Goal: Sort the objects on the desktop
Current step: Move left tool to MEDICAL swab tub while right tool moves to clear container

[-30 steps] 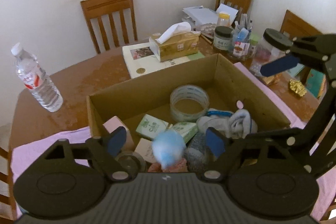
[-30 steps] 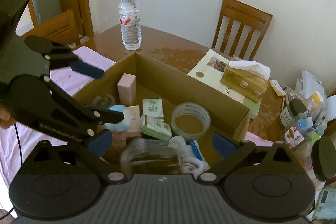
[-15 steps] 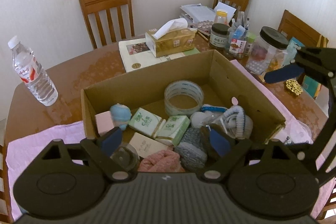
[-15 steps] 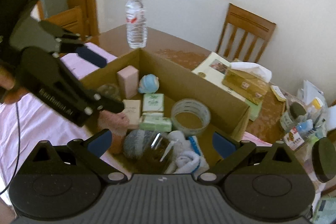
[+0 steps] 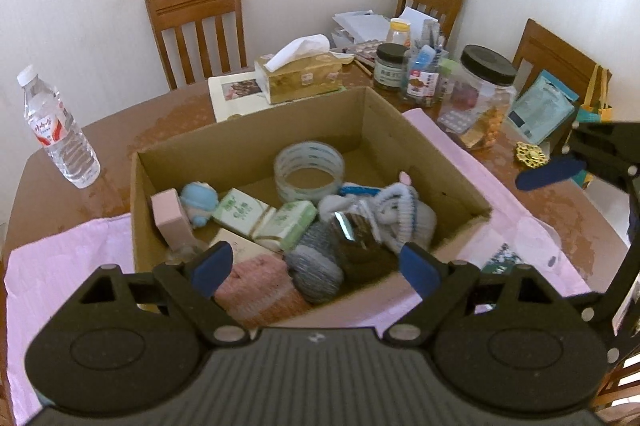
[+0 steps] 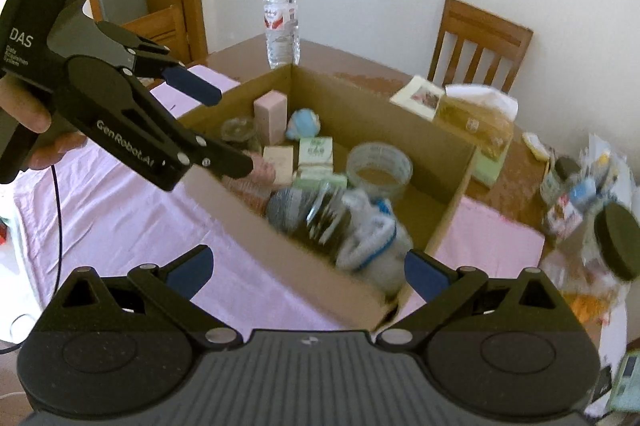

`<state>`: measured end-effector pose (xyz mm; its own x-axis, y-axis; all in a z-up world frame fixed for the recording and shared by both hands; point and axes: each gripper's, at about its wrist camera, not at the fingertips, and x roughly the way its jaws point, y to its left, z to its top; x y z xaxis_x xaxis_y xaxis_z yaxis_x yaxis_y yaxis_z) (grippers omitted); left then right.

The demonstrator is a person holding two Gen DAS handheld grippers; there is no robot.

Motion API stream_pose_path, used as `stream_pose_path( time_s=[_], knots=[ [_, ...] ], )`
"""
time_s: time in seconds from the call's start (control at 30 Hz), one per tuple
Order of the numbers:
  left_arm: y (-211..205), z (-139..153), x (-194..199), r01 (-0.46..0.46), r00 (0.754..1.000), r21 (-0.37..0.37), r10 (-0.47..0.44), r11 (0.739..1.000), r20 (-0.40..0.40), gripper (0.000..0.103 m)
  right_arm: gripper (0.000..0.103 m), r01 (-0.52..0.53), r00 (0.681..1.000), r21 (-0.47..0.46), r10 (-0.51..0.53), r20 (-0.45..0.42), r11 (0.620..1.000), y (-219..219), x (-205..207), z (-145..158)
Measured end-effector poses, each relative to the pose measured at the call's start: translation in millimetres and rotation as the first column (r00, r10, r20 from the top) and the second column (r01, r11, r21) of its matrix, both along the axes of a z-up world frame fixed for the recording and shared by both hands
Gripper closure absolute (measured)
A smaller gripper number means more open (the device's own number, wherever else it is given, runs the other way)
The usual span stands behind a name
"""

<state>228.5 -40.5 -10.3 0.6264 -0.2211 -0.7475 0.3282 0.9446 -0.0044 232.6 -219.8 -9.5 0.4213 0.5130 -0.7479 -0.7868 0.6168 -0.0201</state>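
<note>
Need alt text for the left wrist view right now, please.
An open cardboard box on a pink cloth holds a clear tape roll, green packets, rolled socks and a blue plush toy. The left gripper hangs above, jaws open and empty.

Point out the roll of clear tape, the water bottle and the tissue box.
roll of clear tape [image 5: 309, 168], left wrist view, on its outer band.
water bottle [image 5: 56, 134], left wrist view, on its label.
tissue box [image 5: 304, 80], left wrist view, on its gold front face.
</note>
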Motion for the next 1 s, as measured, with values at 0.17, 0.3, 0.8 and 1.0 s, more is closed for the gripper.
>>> stream_pose_path(
  time_s=[0.17,0.3,0.8,1.0],
  knots=[
    [-14,-1,-22,-0.012,1.0,-0.01,0.012,1.0,0.013,0.011,0.0,-0.002,0.999,-0.033,0.001,-0.033,0.999,-19,-20,-11],
    [-29,-5,-41,-0.012,1.0,-0.012,0.012,1.0,0.023,0.008,0.0,0.006,1.0,-0.098,-0.006,-0.007,0.995,-33,-39,-21],
    [-81,-37,-85,0.003,1.0,-0.023,-0.004,1.0,-0.007,0.008,0.0,0.07,0.996,-0.145,-0.079,-0.052,0.987,-87,-83,-50],
    [-94,-47,-85,0.045,0.999,-0.038,-0.046,0.998,-0.025,0.008,0.0,0.132,0.987,-0.145,-0.143,-0.072,0.981,-101,-85,-59]
  ],
)
